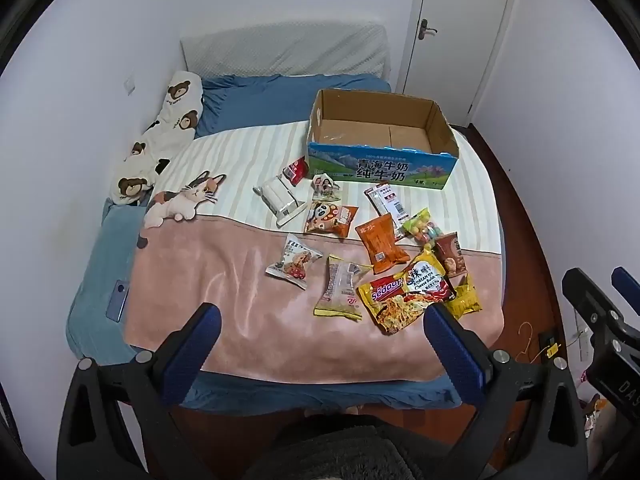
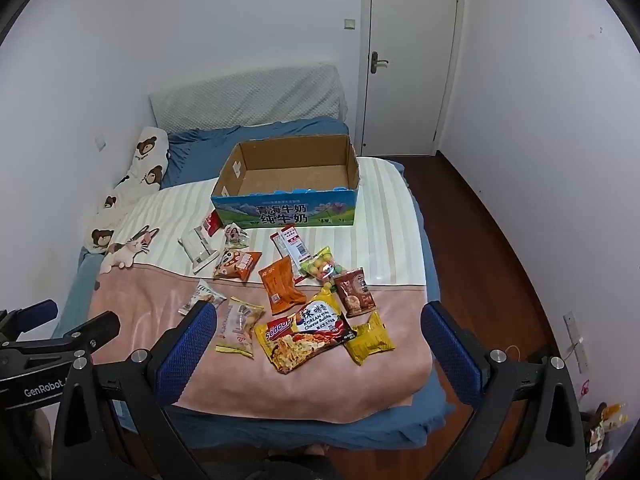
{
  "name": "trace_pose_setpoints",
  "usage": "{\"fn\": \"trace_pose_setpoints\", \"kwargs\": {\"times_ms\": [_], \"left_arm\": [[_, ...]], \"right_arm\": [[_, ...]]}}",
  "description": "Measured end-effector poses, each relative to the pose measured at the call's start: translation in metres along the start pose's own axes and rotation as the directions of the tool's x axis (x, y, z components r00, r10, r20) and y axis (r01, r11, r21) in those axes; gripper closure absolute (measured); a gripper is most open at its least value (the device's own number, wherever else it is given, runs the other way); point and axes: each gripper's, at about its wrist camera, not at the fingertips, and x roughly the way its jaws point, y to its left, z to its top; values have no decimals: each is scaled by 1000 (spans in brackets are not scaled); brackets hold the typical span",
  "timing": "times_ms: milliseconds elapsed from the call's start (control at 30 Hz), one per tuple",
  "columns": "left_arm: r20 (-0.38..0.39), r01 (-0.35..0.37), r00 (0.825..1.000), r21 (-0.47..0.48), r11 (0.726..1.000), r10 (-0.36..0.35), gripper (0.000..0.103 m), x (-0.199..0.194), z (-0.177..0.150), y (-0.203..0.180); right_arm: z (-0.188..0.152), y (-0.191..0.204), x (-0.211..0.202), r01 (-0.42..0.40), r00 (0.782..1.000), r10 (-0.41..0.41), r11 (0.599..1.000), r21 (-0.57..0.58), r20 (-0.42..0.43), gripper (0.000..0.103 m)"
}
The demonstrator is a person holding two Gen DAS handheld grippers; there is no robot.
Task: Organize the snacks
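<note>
left gripper (image 1: pixel 320 332) wide, raised | right gripper (image 2: pixel 318 330) wide (above snacks (image 2: pixel 306 334))

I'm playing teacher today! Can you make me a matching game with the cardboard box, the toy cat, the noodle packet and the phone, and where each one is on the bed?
1 cardboard box
2 toy cat
3 noodle packet
4 phone

A on the blue sheet at the left edge
B nearest the grippers, on the pink blanket
C beside the bear pillow
D far end of the striped blanket, open and empty

Pairs: 1-D, 2-C, 3-B, 4-A
</note>
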Motion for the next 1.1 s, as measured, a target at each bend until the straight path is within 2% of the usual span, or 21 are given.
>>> {"fn": "trace_pose_setpoints", "kwargs": {"times_ms": [67, 1100], "left_arm": [[-16, 23, 1000, -9, 1000, -23, 0, 1, 1, 1], [7, -3, 1000, -14, 1000, 3, 0, -15, 6, 7]], "right_arm": [[1, 1, 0, 2, 1000, -2, 1000, -4, -4, 0], [2, 6, -7, -14, 1000, 14, 1000, 2, 6, 0]]}}
